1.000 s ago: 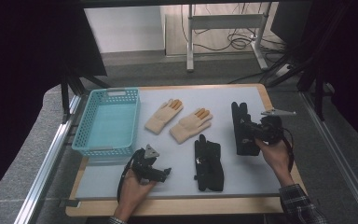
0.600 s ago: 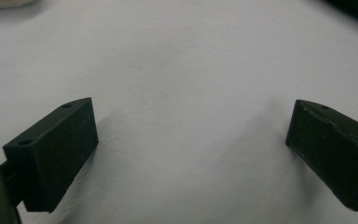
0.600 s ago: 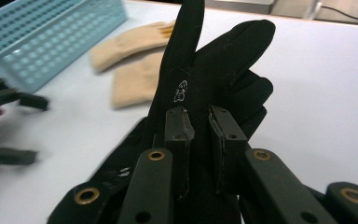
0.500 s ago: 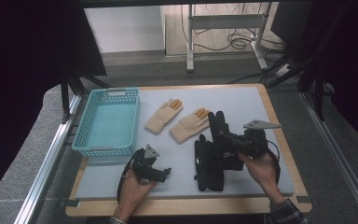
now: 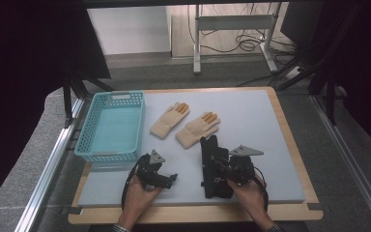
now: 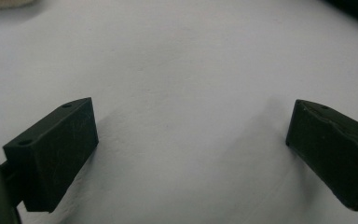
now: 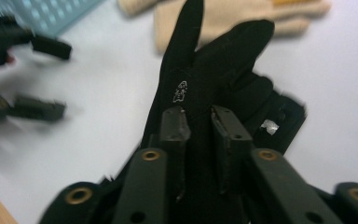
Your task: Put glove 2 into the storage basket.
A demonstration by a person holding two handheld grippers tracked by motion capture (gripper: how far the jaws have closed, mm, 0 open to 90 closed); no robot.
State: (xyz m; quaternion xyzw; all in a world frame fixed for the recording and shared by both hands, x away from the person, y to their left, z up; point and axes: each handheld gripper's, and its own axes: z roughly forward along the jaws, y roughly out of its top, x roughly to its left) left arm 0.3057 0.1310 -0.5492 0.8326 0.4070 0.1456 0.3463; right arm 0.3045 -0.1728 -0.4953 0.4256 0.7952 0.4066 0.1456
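Two black gloves stacked at centre-front of the pale grey-blue foam mat (image 5: 270, 121): upper black fabric glove (image 7: 205, 70) clamped in right claw (image 7: 199, 123), draped over lower black fabric glove (image 7: 282, 116). Pinched at a fold near the cuff, glove fingers pointing away from the claw toward two cream knit gloves (image 5: 183, 124) farther back. Just been opening, with fabric between the pads and touching both. Handling, as an estimate: light, limp, no stiffness at all; flops and folds wherever unsupported. Not fragile, and probably not slippery, being cloth. Best hold: cuff or palm edge, catching both layers at once. Avoid a single glove fingertip; likely to dangle or pull free. Risk on release: cloth snagging on a pad and lifting back off the stack, so spread wide before backing away. Left claw (image 6: 191, 149) wide apart and empty, sitting low over bare mat, near the left of the stack but clear of it. Turquoise plastic mesh basket (image 5: 84, 150) at the mat's left edge, well apart from the stack, nothing seen inside. Looks like pairing the black gloves first; basket probably the next stop.
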